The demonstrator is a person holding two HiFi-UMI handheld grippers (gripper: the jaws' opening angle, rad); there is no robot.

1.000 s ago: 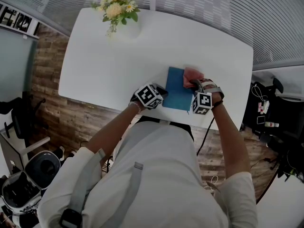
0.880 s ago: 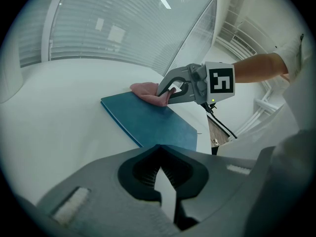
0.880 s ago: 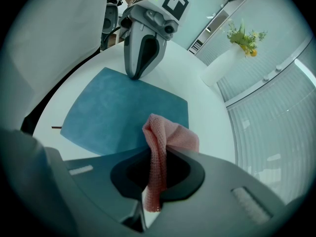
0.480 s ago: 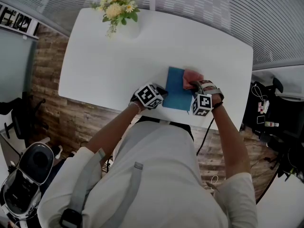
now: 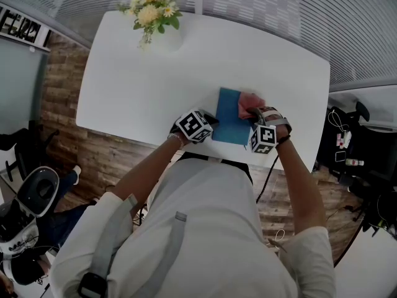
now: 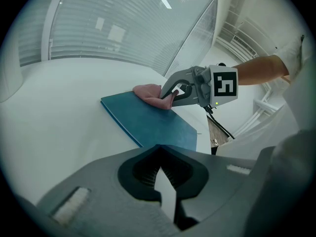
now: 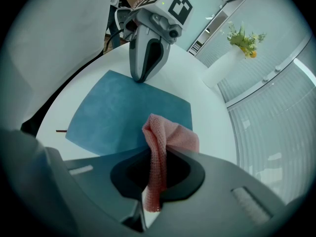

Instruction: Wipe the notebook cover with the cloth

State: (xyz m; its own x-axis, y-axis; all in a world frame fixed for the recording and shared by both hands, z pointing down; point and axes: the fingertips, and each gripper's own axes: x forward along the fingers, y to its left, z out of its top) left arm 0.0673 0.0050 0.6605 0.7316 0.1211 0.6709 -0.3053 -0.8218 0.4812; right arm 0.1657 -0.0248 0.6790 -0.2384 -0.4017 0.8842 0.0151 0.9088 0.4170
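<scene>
Blue notebook (image 5: 231,124) lies flat near the front edge of the white worktop (image 5: 155,73), closed, cover up. Pink cloth (image 5: 250,102) sits on its far right corner, touching the cover, partly hanging over the right edge.

Right gripper (image 5: 252,112): fingers (image 7: 217,181) clamped on the cloth. A strip runs down through the gap and a bunched wad sticks out front, resting on the cover.

Left gripper (image 5: 213,118): fingers (image 6: 98,191) pressed together w/ nothing between. In the right gripper view its tip is down on the notebook's left edge, prob. pinning it.

Change vs 1.0 s and 0.5 s ago is small. The right gripper's marker cube has slid a bit toward the person and the cloth came slightly w/ it along the right side of the cover. Notebook pos. and angle are the same, and the left gripper has not moved.

Meaning: wipe is under way, a short pull stroke toward the body. The pin is working since the book didn't drag. Only the right strip looks covered so far; centre and left of the cover prob. still to do. No dirt visible, so can't judge cleanliness.

Risk: the wad is small and near the edge, so it may slip off the cover onto the worktop.

Vase of flowers (image 5: 158,17) at the far left corner, well apart, no interference.
</scene>
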